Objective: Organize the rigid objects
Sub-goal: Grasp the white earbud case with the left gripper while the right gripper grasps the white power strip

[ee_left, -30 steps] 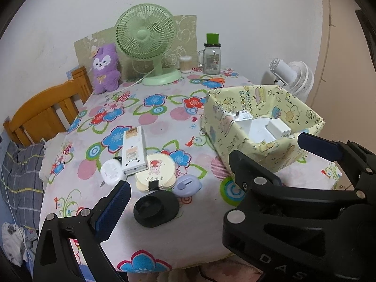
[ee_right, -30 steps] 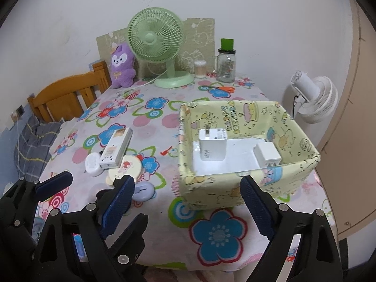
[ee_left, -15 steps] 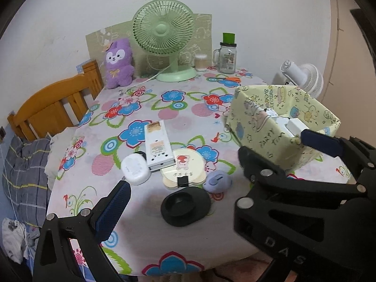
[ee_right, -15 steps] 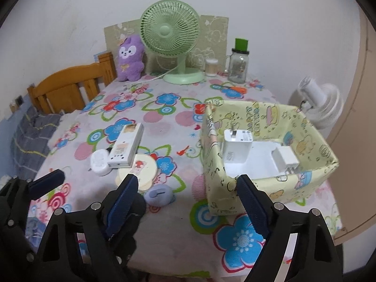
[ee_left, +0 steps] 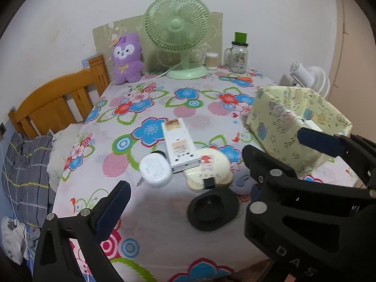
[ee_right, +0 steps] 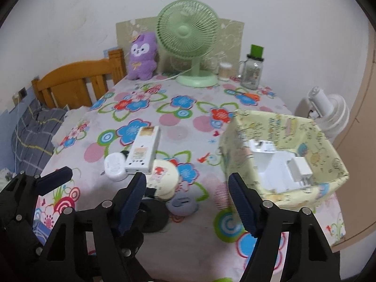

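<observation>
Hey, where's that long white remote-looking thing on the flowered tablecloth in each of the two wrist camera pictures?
Left wrist view: the white remote lies near the picture's middle, its near end resting over the round white case and the cream disc.
Right wrist view: the remote lies left of centre, beyond the right gripper.
Shared landmark: the green fan at the table's far edge.

Two near, downward wrist views (shared table [ee_left: 164, 246])
</observation>
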Available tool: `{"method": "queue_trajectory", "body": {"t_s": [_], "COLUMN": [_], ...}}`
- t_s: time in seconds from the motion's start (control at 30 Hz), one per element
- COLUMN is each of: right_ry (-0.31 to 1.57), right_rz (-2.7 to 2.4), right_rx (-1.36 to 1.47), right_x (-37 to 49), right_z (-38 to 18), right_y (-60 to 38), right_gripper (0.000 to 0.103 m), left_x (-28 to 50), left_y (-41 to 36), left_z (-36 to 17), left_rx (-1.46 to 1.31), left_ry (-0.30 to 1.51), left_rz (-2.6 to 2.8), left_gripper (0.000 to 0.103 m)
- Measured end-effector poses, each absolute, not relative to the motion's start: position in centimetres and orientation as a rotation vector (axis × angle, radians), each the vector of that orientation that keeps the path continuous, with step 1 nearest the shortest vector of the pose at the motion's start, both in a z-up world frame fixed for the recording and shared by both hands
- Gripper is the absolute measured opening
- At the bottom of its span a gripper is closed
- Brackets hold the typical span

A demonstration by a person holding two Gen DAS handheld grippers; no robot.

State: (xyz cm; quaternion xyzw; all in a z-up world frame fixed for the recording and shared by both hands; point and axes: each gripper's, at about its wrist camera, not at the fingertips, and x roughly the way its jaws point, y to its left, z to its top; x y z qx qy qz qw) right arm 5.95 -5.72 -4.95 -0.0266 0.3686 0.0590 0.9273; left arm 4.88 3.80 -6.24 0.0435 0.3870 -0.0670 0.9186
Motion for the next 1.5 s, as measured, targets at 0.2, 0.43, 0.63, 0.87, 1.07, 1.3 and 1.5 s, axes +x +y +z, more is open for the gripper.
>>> {"method": "queue_trajectory", "body": {"t_s": [0.2, 0.43, 0.63, 0.87, 1.07, 1.3, 1.5], "right_ry": [0.779, 0.831, 0.883, 0.918, 0.942, 0.971, 0.993], "right_rz": [0.154, 0.173, 0.175, 0.182, 0.200, 0.205, 0.237], "right_rx": [-0.013, -0.037, -0.007, -0.013, -0.030, -0.038, -0.015], "right_x": [7.3, 9.0, 10.5, 11.9, 12.9, 14.0, 14.9], "right_z": [-6.0, -7.6, -8.9, -10.1, -10.8, -11.5, -11.8], "right_y": [-4.5, -2.8, -2.3, -1.7, -0.7, -0.1, 0.3], "right_gripper": [0.072, 0.072, 0.072, 0.072, 0.072, 0.072, 0.072], "left_x": [6.1, 8.1, 9.5, 10.7, 11.8, 12.4, 12.8], "left_y": [5.5, 7.0, 7.8, 8.3, 8.7, 9.2, 9.6], "left_z": [-7.2, -8.9, -10.0, -11.3, -12.3, -12.8, -12.7], "left_rx": [0.075, 0.049, 0.041, 0.039, 0.046, -0.003, -0.024], "left_ry": [0.820, 0.875, 0.904, 0.938, 0.961, 0.985, 0.979], "left_rz": [-0.113, -0.079, -0.076, -0.059, -0.031, -0.071, -0.090], "left_gripper": [0.103, 0.103, 0.102, 0.099, 0.083, 0.070, 0.057]}}
